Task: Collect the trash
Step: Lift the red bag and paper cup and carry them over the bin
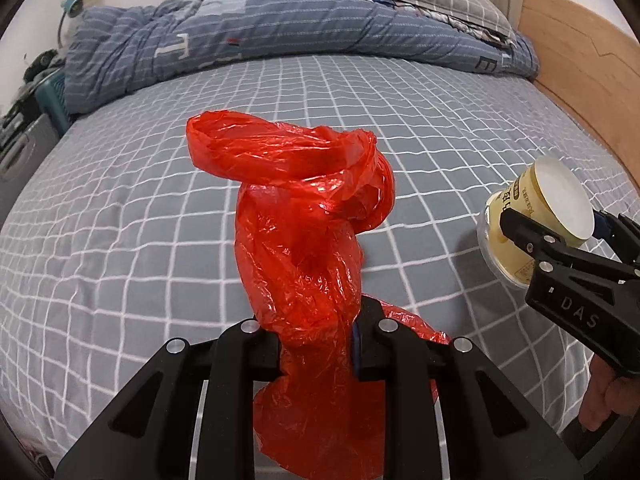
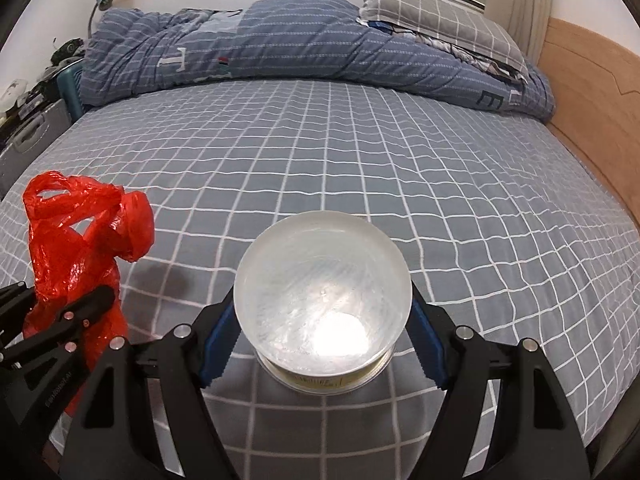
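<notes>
Grey checked bed [image 1: 400,120] below; your left gripper [image 1: 316,350] jaws pinch the red bag [image 1: 304,216], mouth up; right gripper [image 2: 320,344] jaws grip the cup [image 2: 322,292], right of bag.

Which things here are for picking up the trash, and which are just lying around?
For the job:
- red plastic bag, pinched in the left gripper
- yellow tub, held in the right gripper

Just lying about:
- blue quilt
- checked pillow
- checked bedsheet
</notes>
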Demonstrator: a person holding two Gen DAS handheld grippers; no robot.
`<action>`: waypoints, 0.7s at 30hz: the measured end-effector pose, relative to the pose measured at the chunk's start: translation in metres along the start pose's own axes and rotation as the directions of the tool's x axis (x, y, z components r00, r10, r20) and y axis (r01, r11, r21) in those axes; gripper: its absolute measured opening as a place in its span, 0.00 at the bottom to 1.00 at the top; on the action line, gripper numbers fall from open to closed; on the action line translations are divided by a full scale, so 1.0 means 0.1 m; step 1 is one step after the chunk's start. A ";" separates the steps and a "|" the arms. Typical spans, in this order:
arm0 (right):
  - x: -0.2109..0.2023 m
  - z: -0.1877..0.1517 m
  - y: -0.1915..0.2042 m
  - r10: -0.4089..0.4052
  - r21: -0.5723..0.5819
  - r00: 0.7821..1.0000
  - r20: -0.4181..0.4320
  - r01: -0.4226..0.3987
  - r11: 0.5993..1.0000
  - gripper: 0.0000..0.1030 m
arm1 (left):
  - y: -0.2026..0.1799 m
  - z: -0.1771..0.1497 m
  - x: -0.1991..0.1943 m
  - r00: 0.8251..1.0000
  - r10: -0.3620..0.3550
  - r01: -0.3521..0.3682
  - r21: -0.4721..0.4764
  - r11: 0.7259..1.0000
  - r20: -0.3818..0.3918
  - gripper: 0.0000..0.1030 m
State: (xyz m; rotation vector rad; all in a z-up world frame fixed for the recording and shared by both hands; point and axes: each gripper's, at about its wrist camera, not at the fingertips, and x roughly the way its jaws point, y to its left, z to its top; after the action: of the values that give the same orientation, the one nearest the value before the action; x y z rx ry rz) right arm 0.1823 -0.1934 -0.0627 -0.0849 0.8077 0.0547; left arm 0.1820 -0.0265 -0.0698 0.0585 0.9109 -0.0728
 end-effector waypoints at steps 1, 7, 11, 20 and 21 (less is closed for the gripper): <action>-0.03 -0.01 0.04 0.001 -0.004 1.000 0.003 -0.001 1.000 0.70 | 0.02 -0.03 -0.03 1.000 0.007 -0.007 0.001 1.000 0.004 0.21; -0.14 -0.08 0.16 0.000 -0.009 1.000 0.003 0.000 1.000 0.70 | 0.17 -0.27 -0.26 0.999 0.042 -0.042 -0.008 0.999 0.009 0.21; -0.26 -0.20 0.21 -0.006 -0.012 1.000 -0.001 0.006 1.000 0.70 | 0.27 -0.44 -0.43 0.999 0.051 -0.050 -0.059 0.997 0.012 0.21; -0.60 -0.52 0.36 0.000 -0.051 1.000 -0.002 -0.001 0.999 0.70 | 0.28 -0.80 -0.78 0.999 0.043 -0.043 -0.087 0.995 0.008 0.21; -0.66 -0.57 0.37 0.005 -0.052 1.000 -0.002 -0.005 0.999 0.70 | 0.28 -0.83 -0.82 0.999 0.042 -0.041 -0.092 0.995 0.008 0.21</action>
State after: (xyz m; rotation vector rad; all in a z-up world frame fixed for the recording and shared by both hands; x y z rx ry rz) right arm 0.0927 -0.1635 -0.0568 -0.1319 0.8081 0.0798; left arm 0.0688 0.0115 -0.0556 -0.0086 0.9013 0.0073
